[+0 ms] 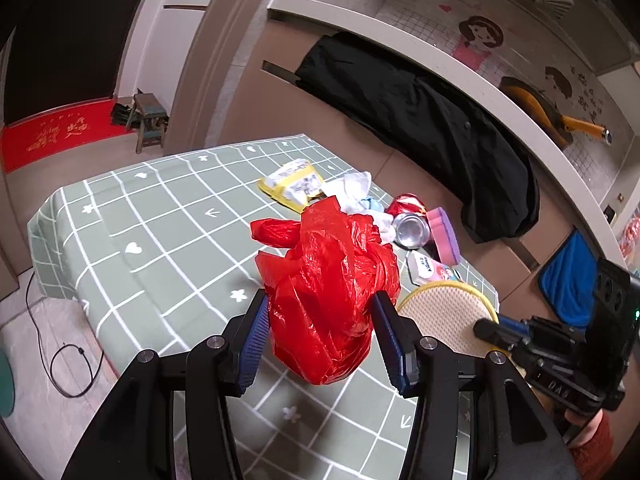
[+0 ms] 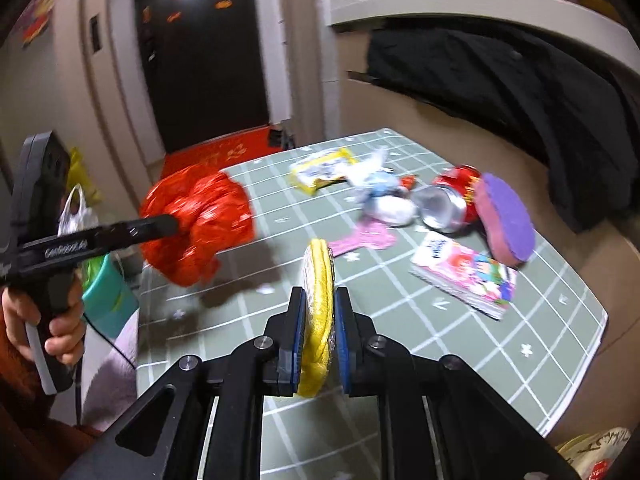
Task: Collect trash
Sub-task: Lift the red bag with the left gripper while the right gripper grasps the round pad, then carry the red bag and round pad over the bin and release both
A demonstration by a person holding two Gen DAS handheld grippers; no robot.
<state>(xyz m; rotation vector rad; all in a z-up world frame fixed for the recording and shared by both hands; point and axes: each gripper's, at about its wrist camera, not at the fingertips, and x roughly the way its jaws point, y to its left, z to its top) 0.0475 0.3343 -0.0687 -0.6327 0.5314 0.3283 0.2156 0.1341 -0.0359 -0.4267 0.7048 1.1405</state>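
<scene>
Indoor light, moderately bright, from overhead. Heavy fisheye bend, dark corners. Left wrist view sharp. Right wrist view motion-blurred; red bag [image 2: 198, 222] left of the claw smeared, soft shadow beneath.

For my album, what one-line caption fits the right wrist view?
Right gripper pinches a yellow-rimmed pad above a table of litter.

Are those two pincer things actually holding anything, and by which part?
Left tool: the red plastic bag, by its bunched body. Right tool: the round yellow-rimmed mesh pad, by its edge.
</scene>
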